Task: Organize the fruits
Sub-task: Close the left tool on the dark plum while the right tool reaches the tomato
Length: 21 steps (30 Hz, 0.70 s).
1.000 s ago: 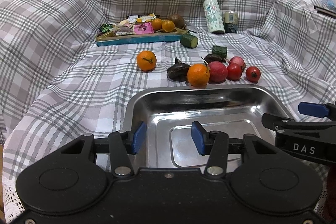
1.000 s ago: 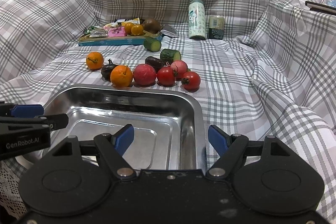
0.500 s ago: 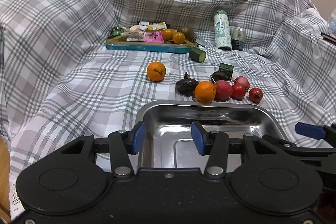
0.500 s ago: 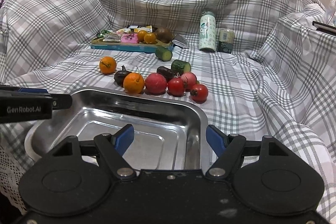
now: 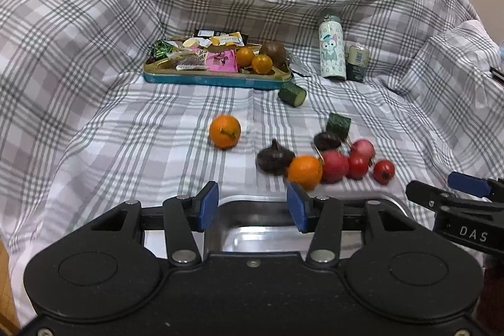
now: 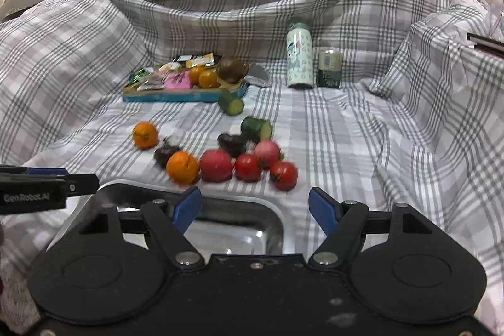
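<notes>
Steel tray [image 5: 252, 203]: sitting nearest both cameras. Fruit cluster [image 6: 217, 166]: lying just beyond tray's far rim. Left gripper [image 5: 252, 208], right gripper [image 6: 255, 210]: hovering over tray, fingers apart, gripping nothing.

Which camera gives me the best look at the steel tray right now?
Neither is good. The right wrist view shows slightly more of the steel tray: far rim and right corner. In the left wrist view, the steel tray only peeks between the gripper's fingers.

right claw [image 6: 255, 208] gapes empty over steel tray [image 6: 277, 219], fruits [image 6: 217, 165] beyond.
</notes>
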### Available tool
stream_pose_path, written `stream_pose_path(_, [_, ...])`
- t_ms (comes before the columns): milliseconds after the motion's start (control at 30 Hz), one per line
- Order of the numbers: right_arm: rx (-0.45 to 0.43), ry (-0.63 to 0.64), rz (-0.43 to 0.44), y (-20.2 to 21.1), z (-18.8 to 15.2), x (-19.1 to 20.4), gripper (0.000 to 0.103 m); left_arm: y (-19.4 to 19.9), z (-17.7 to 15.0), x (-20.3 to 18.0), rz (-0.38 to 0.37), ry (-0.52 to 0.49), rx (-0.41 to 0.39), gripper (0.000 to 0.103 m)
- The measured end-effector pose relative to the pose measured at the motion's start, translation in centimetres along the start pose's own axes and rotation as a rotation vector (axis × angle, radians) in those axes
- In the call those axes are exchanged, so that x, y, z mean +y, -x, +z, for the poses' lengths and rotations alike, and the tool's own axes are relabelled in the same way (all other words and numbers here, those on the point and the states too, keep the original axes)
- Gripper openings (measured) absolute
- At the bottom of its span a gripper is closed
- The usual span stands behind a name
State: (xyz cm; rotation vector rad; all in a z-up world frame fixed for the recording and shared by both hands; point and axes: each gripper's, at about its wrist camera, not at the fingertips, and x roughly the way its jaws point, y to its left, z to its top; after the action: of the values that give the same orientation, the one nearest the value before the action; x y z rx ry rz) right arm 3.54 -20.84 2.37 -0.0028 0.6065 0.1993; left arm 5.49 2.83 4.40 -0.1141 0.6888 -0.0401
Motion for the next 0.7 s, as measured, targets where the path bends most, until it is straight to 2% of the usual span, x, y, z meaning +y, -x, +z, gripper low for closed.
stream_pose_path(267, [0.014, -0.007, -0.044, -4.1, 1.6, -1.6, 0.076, -3.4, 3.2, -0.1, -0.016, -0.018, 0.026, 0.055])
stream_pose_path(533, [0.025, -0.017, -0.048, -7.0, 2.1, -2.0, 0.076, -7.4, 4.9, -0.5, -0.081, 0.026, 0.135, 0.055])
stream_pose_path(700, [0.052, -0.052, -0.036, -8.3, 1.8, -2.5, 0.076, -9.2, 5.2, -1.5, -0.080, 0.012, 0.170, 0.055])
